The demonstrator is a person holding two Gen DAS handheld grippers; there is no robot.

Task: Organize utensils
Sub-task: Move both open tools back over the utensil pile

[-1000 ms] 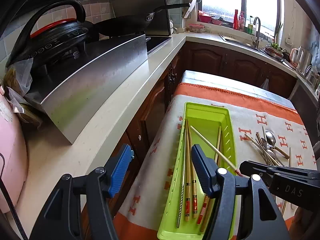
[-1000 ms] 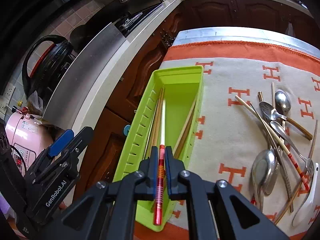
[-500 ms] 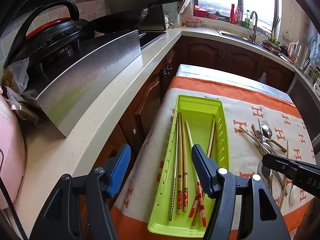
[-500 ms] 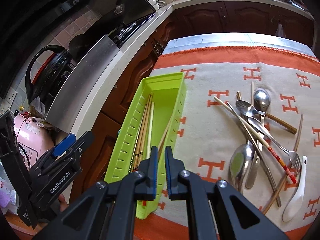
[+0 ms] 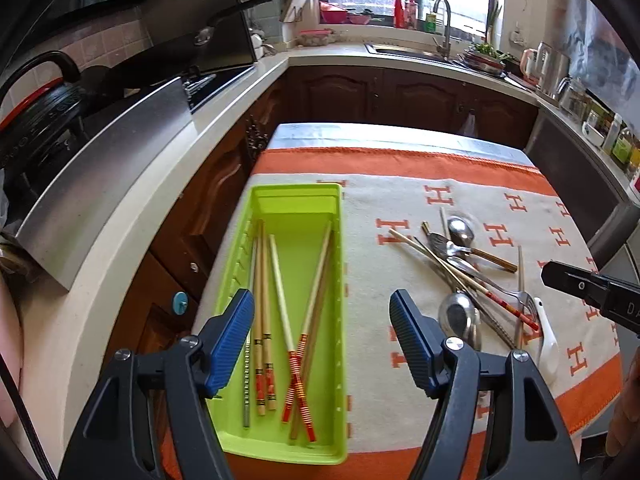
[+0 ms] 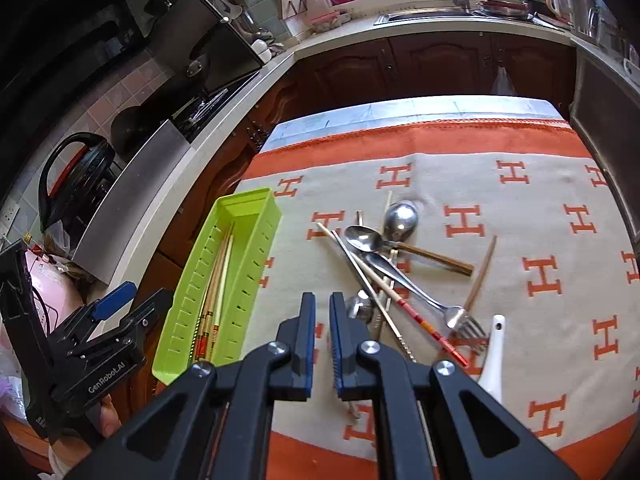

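A lime green tray (image 5: 338, 240) (image 6: 256, 240) lies on the left of the orange-and-cream cloth and holds several chopsticks (image 5: 282, 304). A pile of spoons, a fork (image 6: 460, 320), loose chopsticks (image 6: 372, 276) and a white ceramic spoon (image 6: 494, 356) lies to its right; the pile also shows in the left wrist view (image 5: 468, 272). My left gripper (image 5: 322, 340) is open and empty, above the tray's near end. My right gripper (image 6: 322, 340) is nearly shut with a narrow gap, empty, above the cloth just left of the pile.
The cloth-covered table (image 5: 400, 160) stands beside a white kitchen counter (image 5: 120, 240) with a steel panel (image 5: 100, 184) and a black cooker (image 5: 36, 120). Dark wood cabinets (image 6: 400, 68) and a sink (image 5: 412, 50) run along the back.
My right gripper let go of a red-banded chopstick into the tray, then moved right towards the utensil pile. My left gripper has swung right over the tray.
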